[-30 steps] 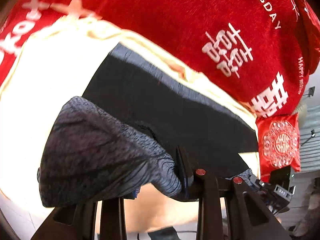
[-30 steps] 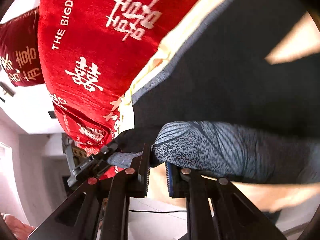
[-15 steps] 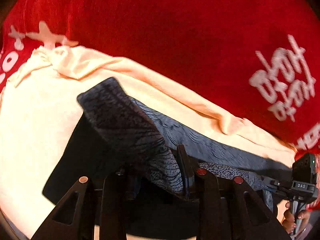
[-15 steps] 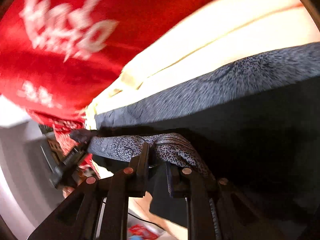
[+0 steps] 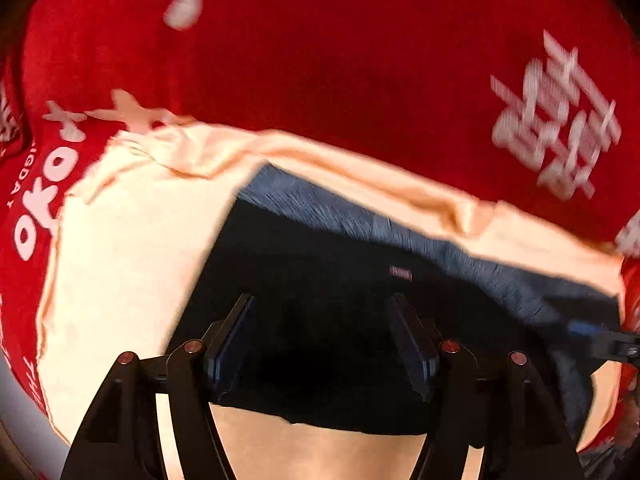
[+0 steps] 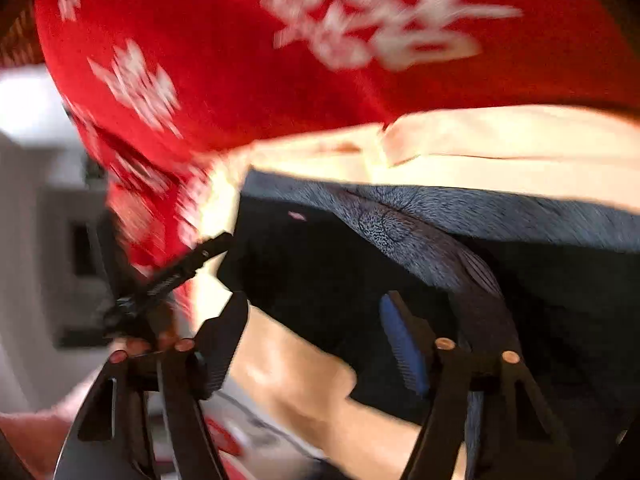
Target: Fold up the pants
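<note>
1. Left gripper (image 5: 322,340): jaws apart, just been opening. Nothing pinched; dark cloth lies under the gap, not pressed by the pads.
2. Pants (image 5: 340,280): dark, with a grey-blue patterned band along the far edge. They lie flat on the cream sheet (image 5: 132,264), spread toward its right edge (frame is motion-blurred, so fold lines are hard to read).
3. Small pale-red label (image 5: 401,272) on the dark cloth, just ahead of the left gripper's right finger.
4. Red blanket (image 5: 320,80) with white characters borders the sheet's far edge.
5. Right gripper (image 6: 316,340): jaws apart too, also just been opening. Blue-padded right finger (image 6: 404,348) sits over the pants (image 6: 340,272); left finger sits over the sheet's near edge. Nothing clamped.
6. In the right wrist view, the other gripper shows at the pants' left corner (a hand (image 6: 136,346) on it, blurred).
</note>
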